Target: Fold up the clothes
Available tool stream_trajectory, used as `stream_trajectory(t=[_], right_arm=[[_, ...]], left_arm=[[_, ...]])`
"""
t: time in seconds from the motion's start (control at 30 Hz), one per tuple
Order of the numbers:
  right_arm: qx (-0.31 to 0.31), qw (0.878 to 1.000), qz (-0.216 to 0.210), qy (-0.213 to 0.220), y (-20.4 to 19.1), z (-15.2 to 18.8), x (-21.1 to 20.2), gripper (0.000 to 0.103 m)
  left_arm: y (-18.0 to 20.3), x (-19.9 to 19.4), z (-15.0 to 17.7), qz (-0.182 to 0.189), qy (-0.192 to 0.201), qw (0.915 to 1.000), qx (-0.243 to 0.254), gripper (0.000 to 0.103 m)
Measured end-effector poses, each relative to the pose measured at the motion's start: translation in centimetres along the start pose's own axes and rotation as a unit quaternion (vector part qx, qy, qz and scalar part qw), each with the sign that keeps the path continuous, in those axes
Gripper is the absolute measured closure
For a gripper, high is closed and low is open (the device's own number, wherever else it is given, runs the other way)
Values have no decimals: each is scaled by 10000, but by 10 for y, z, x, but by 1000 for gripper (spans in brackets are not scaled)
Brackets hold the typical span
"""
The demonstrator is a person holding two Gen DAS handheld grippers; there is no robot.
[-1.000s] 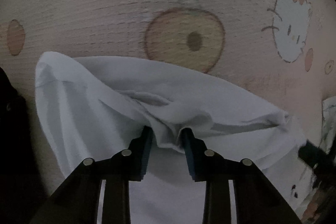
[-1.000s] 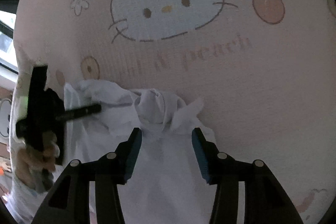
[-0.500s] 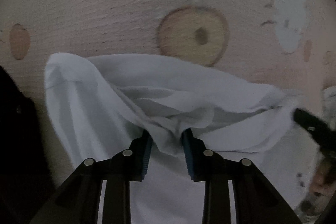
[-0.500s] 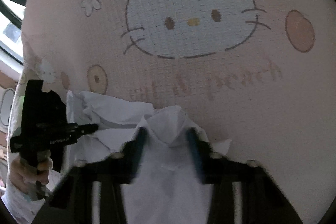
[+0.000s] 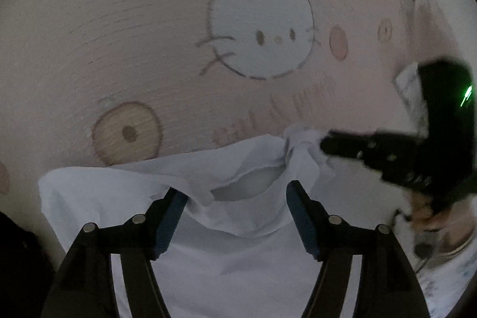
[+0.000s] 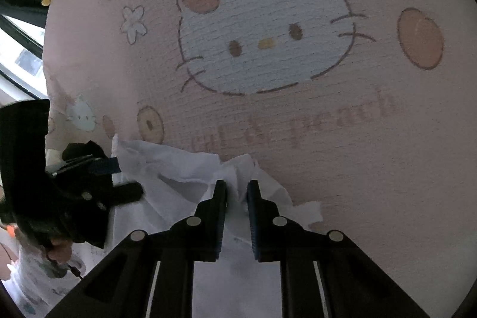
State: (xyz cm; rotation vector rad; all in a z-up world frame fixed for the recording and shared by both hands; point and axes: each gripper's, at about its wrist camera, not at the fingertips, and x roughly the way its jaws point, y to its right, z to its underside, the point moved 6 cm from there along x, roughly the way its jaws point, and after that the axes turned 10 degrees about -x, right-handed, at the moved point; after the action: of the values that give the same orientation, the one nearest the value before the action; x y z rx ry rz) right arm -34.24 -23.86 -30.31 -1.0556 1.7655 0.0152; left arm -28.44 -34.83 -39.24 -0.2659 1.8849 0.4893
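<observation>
While the white garment [image 5: 238, 228] lies bunched on the near part of the pink cartoon-cat blanket [image 6: 342, 139], only one gripper grips it.
Right gripper [image 6: 237, 192] pinches a crumpled fold at the far edge; left gripper [image 5: 237, 192] stands spread over the cloth, gripping nothing. Thin, limp and light, it will likely sag and crease; hemmed edges or corners look best to grasp. Nothing else crowds it.
</observation>
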Motion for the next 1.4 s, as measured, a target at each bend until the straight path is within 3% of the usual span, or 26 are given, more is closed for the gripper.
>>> stream_trajectory(t=[0.03,0.13,0.2,0.3,0.33,0.4,0.47,0.57,0.67,0.83,1.07,1.4], right_arm=[[6,10000,15,42,0,-2,-2,91],[21,9999,52,94,2,-6,-7,91],[31,9999,76,125,3,-10,-11,90],[-148,9992,326,200,4,-12,-18,89],[-249,9984,455,232,3,-12,-21,88],[-334,9982,486,138,2,-8,-24,73],[-387,9983,431,44,-1,0,-26,65],[-591,9964,611,-17,-3,14,-26,57],[-877,9921,873,-193,-4,23,-20,56],[-1144,9898,825,-191,-8,31,-12,56],[-1646,9784,1158,-462,-5,33,14,56],[-1596,9817,997,-310,3,15,28,55]], left_arm=[[-1,-3,-10,-109,11,9999,59,36],[-4,-11,-1,-391,160,9991,50,36],[-23,-48,20,-484,247,9985,41,36],[-41,-81,24,-562,410,9975,-93,36],[-36,-79,16,-504,466,9976,-124,36],[-26,-74,2,-386,570,9975,-162,36],[-14,-72,1,-275,555,9980,119,36],[11,-46,4,-420,333,9970,559,36],[28,-27,15,-325,26,9958,852,36],[45,8,19,-247,-259,9929,1138,36],[36,40,5,58,-609,9960,659,36],[29,61,-1,407,-631,9965,357,38]])
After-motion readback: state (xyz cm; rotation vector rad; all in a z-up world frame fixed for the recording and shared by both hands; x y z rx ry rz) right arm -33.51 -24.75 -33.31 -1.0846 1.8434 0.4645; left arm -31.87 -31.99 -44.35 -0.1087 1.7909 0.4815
